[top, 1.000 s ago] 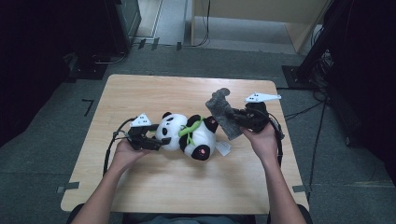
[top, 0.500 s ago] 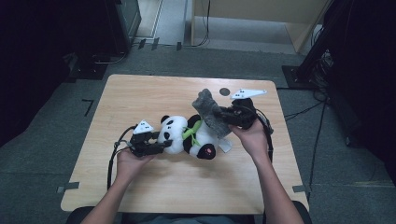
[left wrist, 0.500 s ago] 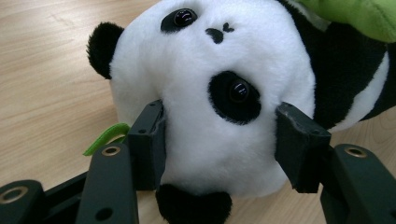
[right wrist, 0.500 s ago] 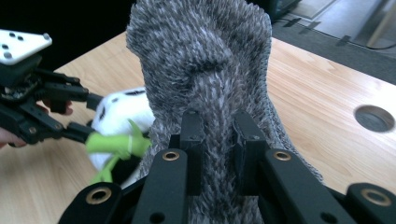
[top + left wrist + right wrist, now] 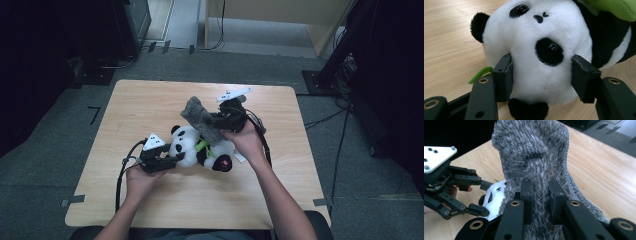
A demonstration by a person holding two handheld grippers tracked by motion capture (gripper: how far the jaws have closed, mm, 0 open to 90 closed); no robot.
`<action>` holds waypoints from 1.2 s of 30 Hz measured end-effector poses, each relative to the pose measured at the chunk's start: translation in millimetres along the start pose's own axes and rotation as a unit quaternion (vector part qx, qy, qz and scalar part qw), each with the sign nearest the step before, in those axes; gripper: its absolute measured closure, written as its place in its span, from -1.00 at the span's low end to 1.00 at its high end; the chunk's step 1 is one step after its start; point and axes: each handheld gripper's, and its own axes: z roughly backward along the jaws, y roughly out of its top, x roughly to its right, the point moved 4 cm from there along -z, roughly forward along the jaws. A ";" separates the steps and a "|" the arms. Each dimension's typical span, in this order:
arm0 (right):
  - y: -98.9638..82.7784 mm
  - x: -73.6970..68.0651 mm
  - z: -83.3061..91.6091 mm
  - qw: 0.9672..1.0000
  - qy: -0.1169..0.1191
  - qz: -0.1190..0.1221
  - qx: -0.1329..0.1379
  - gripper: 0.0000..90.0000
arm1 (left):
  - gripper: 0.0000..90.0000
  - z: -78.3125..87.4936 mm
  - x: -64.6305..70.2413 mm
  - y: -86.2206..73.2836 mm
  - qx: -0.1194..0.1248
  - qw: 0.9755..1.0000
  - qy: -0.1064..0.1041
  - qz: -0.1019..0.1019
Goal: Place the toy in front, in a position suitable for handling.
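Note:
A black-and-white panda plush with a green scarf lies on the wooden table. My left gripper grips its head from the left, and in the left gripper view the jaws press into both sides of the white face. My right gripper is shut on a fuzzy grey cloth and holds it up just above the panda's body. In the right gripper view the grey cloth stands pinched between the jaws of the right gripper. Behind it are the left gripper and the panda's head.
A white tag lies beside the panda's foot. Cables trail from both grippers across the table. Bare tabletop stretches to the left, right and front. Dark equipment stands on the floor beyond the far edge.
My right gripper has carried the grey cloth leftward, from right of the panda to over its body. The left gripper and the panda have shifted only slightly.

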 end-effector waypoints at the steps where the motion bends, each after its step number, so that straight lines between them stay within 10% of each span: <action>1: 1.6 -1.1 -4.7 1.000 0.003 0.001 -0.005 0.74 | -0.07 -0.1 -0.4 -0.1 0.001 1.000 -0.001 0.000; 22: -3.1 -27.0 -74.0 0.996 0.053 0.039 -0.063 0.73 | -0.07 1.7 4.7 -7.3 0.010 1.000 0.016 -0.011; 36: -13.7 4.4 -75.1 0.997 0.010 0.023 -0.076 0.73 | 0.00 -0.4 -0.1 -4.3 0.008 1.000 0.005 0.007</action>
